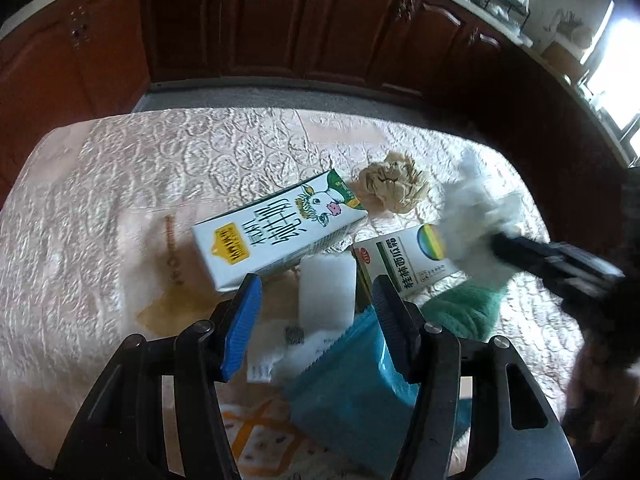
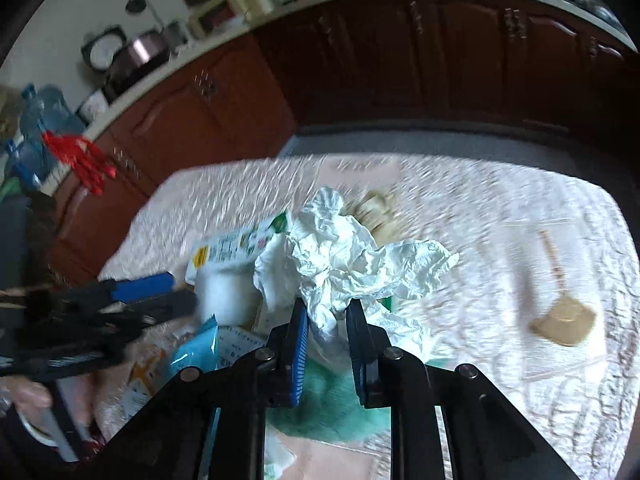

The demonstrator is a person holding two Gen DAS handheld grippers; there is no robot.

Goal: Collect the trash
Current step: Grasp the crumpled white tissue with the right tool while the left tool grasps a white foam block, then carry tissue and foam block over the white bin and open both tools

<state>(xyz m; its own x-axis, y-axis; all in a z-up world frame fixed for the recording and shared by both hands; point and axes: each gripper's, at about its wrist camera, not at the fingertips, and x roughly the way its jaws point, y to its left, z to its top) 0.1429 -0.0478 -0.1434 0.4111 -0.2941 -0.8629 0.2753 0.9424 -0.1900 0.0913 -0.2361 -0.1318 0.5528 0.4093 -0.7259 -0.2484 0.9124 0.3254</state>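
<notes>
My right gripper (image 2: 326,306) is shut on a crumpled white paper (image 2: 352,264), lifted over the trash pile. The left wrist view shows the same paper (image 1: 476,208) blurred at the right gripper's (image 1: 498,240) tip. My left gripper (image 1: 316,284) is open, its blue pads either side of a white foam block (image 1: 328,296) without touching it. Around it lie a milk carton (image 1: 272,232), a brown paper ball (image 1: 394,188), a medicine box (image 1: 408,260) and a blue packet (image 1: 352,380). In the right wrist view the left gripper (image 2: 172,292) reaches in from the left beside the block (image 2: 224,296).
A green cloth (image 2: 332,408) lies under the pile, on a table with a pale embossed cloth (image 1: 100,200). A brown spill (image 1: 172,304) stains it left of the carton. Dark wooden cabinets (image 1: 280,20) stand beyond the far edge. A hand (image 2: 28,396) holds the left gripper.
</notes>
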